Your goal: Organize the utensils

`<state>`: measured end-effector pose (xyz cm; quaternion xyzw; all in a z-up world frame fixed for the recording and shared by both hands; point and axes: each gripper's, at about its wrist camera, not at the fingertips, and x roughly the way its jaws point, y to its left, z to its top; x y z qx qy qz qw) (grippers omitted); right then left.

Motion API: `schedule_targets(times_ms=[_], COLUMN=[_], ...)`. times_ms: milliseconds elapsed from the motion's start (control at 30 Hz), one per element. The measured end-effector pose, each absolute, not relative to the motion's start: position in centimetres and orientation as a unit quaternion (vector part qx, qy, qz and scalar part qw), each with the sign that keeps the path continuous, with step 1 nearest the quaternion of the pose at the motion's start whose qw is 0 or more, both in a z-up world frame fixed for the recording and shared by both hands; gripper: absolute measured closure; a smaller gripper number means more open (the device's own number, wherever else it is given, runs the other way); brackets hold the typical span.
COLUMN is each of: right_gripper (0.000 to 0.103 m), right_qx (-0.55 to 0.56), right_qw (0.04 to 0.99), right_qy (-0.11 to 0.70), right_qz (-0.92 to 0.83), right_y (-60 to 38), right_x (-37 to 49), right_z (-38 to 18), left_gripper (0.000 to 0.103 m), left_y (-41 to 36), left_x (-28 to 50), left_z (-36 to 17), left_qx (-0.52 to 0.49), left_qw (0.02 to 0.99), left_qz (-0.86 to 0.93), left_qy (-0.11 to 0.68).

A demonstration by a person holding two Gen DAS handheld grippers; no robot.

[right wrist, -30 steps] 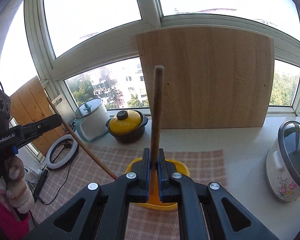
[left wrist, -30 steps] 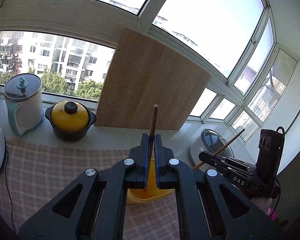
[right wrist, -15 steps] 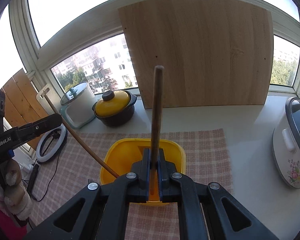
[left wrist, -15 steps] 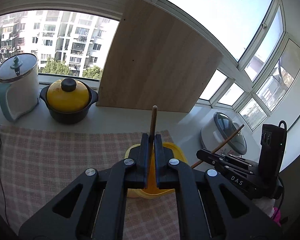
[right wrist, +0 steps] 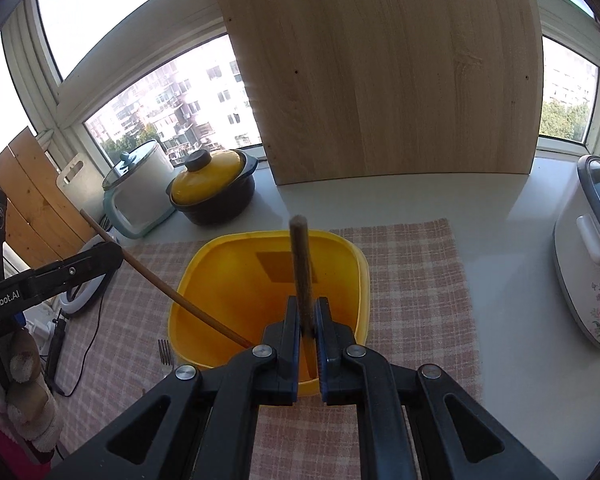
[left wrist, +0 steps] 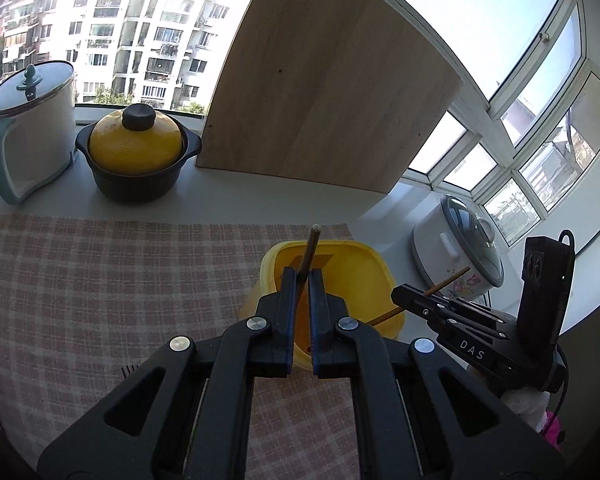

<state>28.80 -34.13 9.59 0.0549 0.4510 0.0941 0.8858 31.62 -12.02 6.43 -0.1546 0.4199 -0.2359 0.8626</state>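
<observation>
Right now both my grippers carry a thin wooden stick over the yellow tub (right wrist: 236,280), which sits on the checked cloth (left wrist: 100,280) near the middle of the counter. My left gripper (left wrist: 301,276) has its jaws drawn in to a narrow slot around its stick (left wrist: 309,254), which leans a little off upright; I judge it gripped, though the gap looks loose. My right gripper (right wrist: 307,304) is likewise pinched on a thicker-looking stick (right wrist: 301,264) that points straight ahead above the tub's far wall.

From the right wrist view, the left gripper's stick (right wrist: 172,292) runs diagonally down into the tub, its lower end hidden behind my right jaw. That is my main worry: the two sticks cross paths inside the same opening, and if I lower both together they could knock each other and twist out of the pads.

The tub looks light; a stick pressed against its near wall could tip or slide it on the cloth. Releasing from this height may also let a stick bounce out onto the cloth, where fork tines (right wrist: 164,351) already lie just left of the tub. The rice cooker (right wrist: 588,272) stands well apart on the right.
</observation>
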Motion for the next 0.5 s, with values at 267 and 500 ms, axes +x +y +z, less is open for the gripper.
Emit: schedule_targets(times_ms=[267, 500], right_gripper=[0.040, 0.017], right_qx=[0.061, 0.056], right_qw=[0.898, 0.916], right_qy=[0.427, 0.387], right_qz=[0.092, 0.095], right_y=[-34.6, -35.2], right_x=[27.6, 24.7], right_z=[10.6, 12.3], left_gripper=[0.075, 0.073], left_y=[-11.7, -9.5], left_x=[30.2, 27.5], left_z=[7.5, 8.7], left_qx=[-0.140, -0.128], left_qw=[0.867, 0.877], left_qz=[-0.239, -0.247], left_qy=[0.414, 0.391])
